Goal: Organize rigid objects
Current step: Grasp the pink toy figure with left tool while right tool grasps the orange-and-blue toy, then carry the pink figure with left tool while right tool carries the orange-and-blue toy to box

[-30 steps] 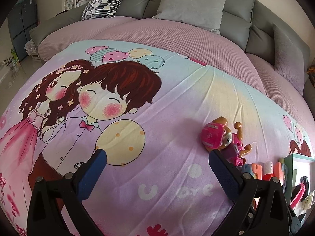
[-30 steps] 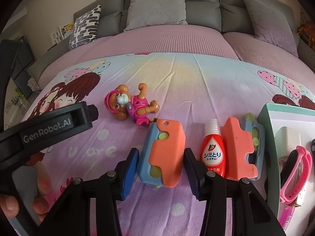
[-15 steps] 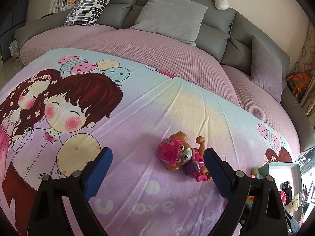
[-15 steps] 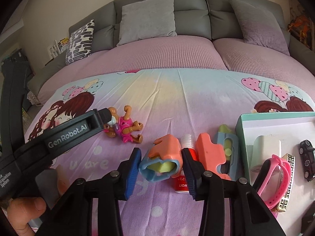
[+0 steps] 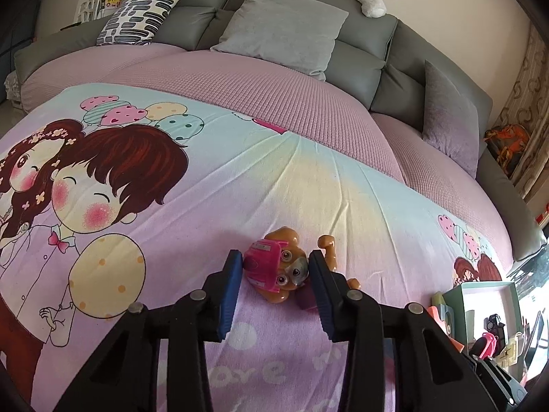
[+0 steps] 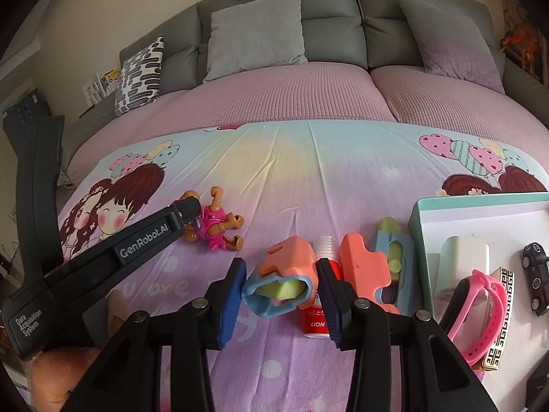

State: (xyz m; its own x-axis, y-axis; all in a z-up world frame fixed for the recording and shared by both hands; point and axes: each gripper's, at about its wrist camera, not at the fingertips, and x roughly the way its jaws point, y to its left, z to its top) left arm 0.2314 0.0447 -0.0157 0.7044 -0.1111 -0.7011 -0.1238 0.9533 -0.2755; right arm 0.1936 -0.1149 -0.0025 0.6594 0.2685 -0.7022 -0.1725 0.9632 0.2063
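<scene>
A brown toy dog in a pink helmet lies on the cartoon bedspread. My left gripper has its jaws closing around the dog's head, and both blue pads touch it. In the right wrist view the same dog lies behind the left gripper's black arm. My right gripper is shut on an orange-and-blue toy block with a yellow-green piece inside, held tilted above the bedspread.
A red-and-white bottle and a second orange-and-blue toy lie beside the held block. A teal-rimmed box at the right holds a pink wristband, a black toy car and other items. Grey pillows and a sofa back stand behind.
My left gripper swung right onto the toy dog and its jaws narrowed from wide apart to touching the head. My right gripper raised and tilted the orange-and-blue block.
</scene>
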